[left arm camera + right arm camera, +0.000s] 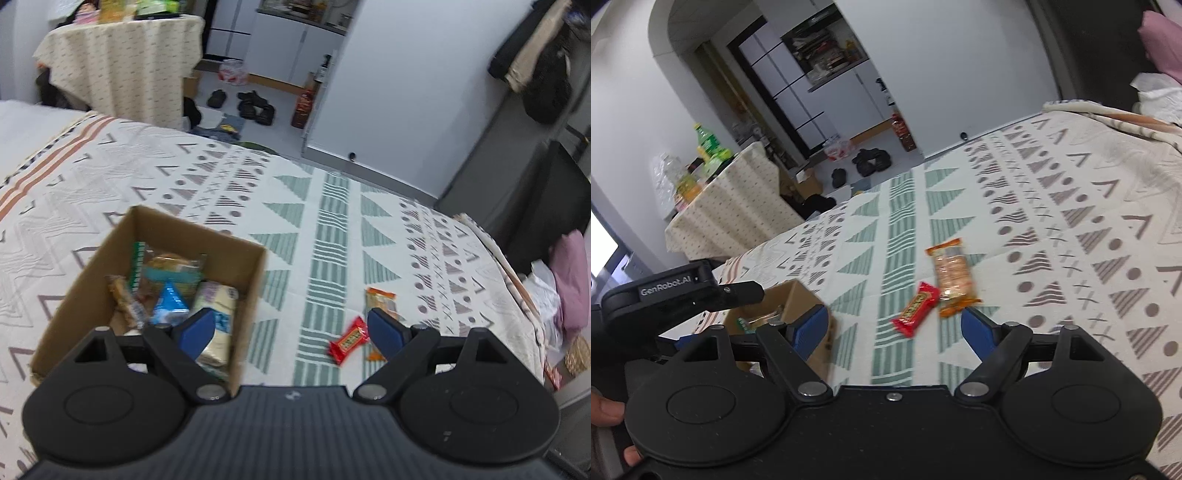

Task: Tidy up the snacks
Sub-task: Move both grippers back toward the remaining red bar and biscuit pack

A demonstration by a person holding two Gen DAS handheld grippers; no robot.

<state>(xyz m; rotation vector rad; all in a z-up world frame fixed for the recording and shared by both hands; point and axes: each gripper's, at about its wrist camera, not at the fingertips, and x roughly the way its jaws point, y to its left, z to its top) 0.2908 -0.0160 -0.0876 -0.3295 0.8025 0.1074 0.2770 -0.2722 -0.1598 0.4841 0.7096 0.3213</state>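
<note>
A bed cover (332,192) with grey and green triangles, stripes and crosses fills most of both views. On it stands an open brown cardboard box (236,254), its flaps gone or folded, holding several wrapped snacks: a pale cream packet (218,302) upright against the right wall, a blue triangular pack (170,301), a round biscuit in clear wrap with a teal label (171,264) and a brown bar (123,299) leaning at the left. To the right of the box, apart from it, two snacks lie flat on the cover: a long orange wrapper (951,275) showing pale crackers, and just beside it a smaller red bar (916,308) with a yellow label, tilted. The left gripper (291,332) hangs above the box's right edge, blue pads spread wide, nothing between them. The right gripper (892,326) is spread too, empty, near the red bar.
</note>
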